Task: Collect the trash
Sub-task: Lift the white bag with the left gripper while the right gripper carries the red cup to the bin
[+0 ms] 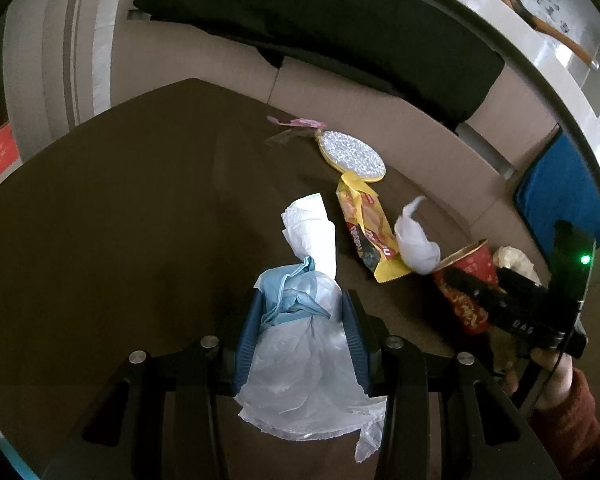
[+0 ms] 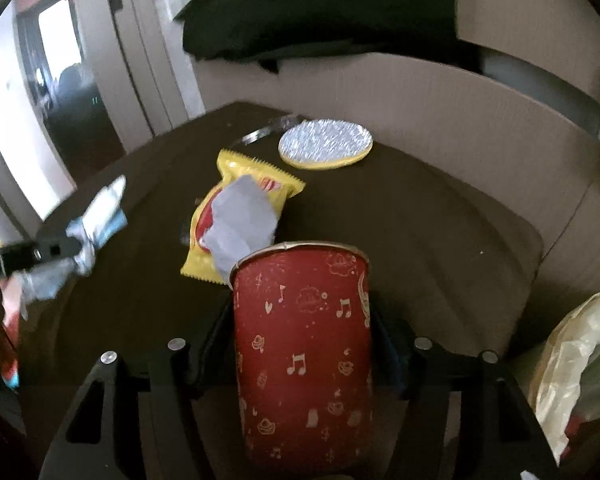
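A: Left hand-held gripper [image 1: 304, 320]?
B: Clamped on a wad of plastic and tissue [image 1: 300, 344], above the surface [image 1: 120, 220].
A: Right hand-held gripper [image 2: 304, 344]?
B: Clamped on 1 red paper cup [image 2: 302, 344]; yellow wrapper [image 2: 220, 216] on the surface just beyond.

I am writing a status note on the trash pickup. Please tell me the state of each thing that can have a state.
Left gripper: jaws shut on the bundle.
Plastic and tissue bundle: crumpled, held off the table.
Right gripper: jaws shut on the cup.
Red paper cup: held, mouth pointing away from the gripper.
Yellow snack wrapper: lying flat on the table.
White tissue: crumpled, on the wrapper's end.
Foil lid: lying flat.
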